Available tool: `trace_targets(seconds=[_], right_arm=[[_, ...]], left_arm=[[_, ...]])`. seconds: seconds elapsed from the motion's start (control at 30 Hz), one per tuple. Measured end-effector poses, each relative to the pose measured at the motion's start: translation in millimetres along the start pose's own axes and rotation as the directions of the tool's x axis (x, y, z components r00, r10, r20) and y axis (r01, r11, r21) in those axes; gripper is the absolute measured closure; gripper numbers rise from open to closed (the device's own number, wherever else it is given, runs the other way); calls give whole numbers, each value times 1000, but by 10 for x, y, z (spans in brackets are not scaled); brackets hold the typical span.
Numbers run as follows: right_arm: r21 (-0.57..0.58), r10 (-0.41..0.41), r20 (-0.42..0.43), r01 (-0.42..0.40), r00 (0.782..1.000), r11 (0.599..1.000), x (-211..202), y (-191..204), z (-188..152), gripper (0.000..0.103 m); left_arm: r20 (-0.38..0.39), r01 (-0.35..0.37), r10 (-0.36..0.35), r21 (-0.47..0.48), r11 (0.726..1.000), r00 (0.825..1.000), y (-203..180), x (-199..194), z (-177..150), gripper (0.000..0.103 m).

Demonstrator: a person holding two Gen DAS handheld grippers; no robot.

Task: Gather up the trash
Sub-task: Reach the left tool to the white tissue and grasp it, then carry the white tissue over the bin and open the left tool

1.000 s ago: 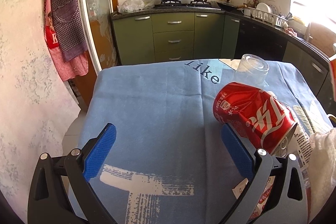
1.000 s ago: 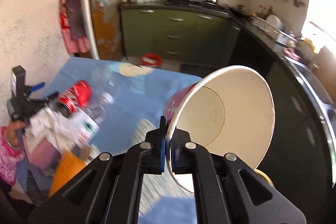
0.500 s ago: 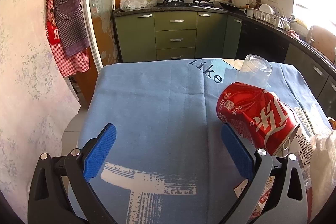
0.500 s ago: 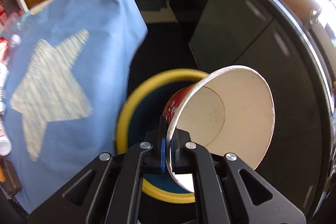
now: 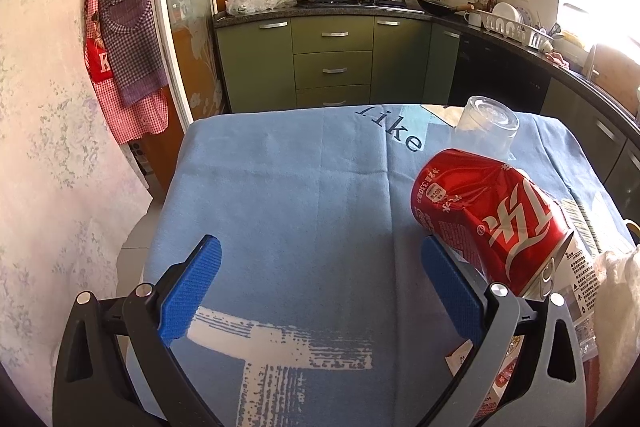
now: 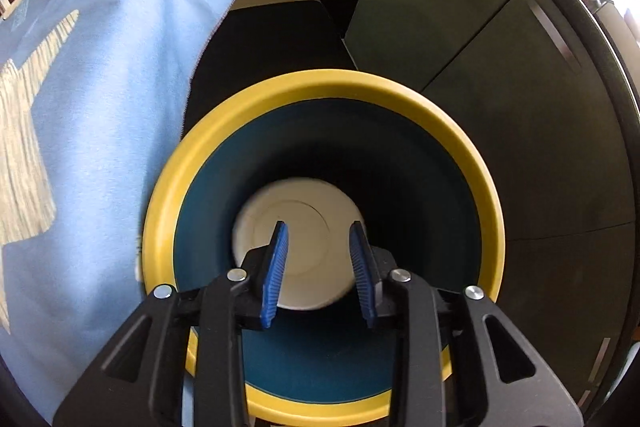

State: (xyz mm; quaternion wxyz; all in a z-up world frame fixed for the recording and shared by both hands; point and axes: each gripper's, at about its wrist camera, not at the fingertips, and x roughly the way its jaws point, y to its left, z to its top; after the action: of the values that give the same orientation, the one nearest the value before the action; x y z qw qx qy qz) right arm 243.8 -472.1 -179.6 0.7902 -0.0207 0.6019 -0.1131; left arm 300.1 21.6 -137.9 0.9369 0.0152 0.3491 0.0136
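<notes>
In the right wrist view my right gripper (image 6: 318, 267) is open and empty, straight above a blue bin with a yellow rim (image 6: 320, 83). A white paper cup (image 6: 304, 223), blurred, lies deep inside the bin below the fingers. In the left wrist view my left gripper (image 5: 320, 279) is wide open and empty, low over the blue tablecloth (image 5: 280, 195). A dented red cola can (image 5: 488, 219) lies on its side just right of the right finger (image 5: 452, 283), outside the jaws. A plastic bottle with a white label (image 5: 580, 267) and white crumpled paper (image 5: 616, 291) lie beside the can.
An upturned clear glass (image 5: 486, 127) stands behind the can. Green kitchen cabinets (image 5: 332, 63) are beyond the table's far edge. The bin stands on a dark floor between the cloth-covered table (image 6: 80, 87) and dark cabinet fronts (image 6: 500, 47). A wall runs along the left.
My right gripper has opened and let go of the paper cup, which has dropped into the bin. The left gripper has barely moved.
</notes>
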Motion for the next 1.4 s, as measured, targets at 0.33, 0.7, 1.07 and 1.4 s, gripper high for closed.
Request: trace_targets(seconds=[0.33,0.7,1.07,1.4], right_arm=[[13,2,75,-3,997,1000,-389,-67,-524,67],[47,43,102,-48,994,998,-491,-238,-807,64],[51,51,127,-57,991,997,-517,-282,-860,59],[61,51,159,-61,986,996,-414,-218,-755,59]], left_arm=[[62,16,-17,10,1000,998,-56,-570,230,5],[-162,421,-400,128,898,902,-738,-1073,308,9],[-262,441,-390,178,880,883,-1036,-978,119,79],[-147,425,-399,285,859,905,-1192,-1509,431,97]])
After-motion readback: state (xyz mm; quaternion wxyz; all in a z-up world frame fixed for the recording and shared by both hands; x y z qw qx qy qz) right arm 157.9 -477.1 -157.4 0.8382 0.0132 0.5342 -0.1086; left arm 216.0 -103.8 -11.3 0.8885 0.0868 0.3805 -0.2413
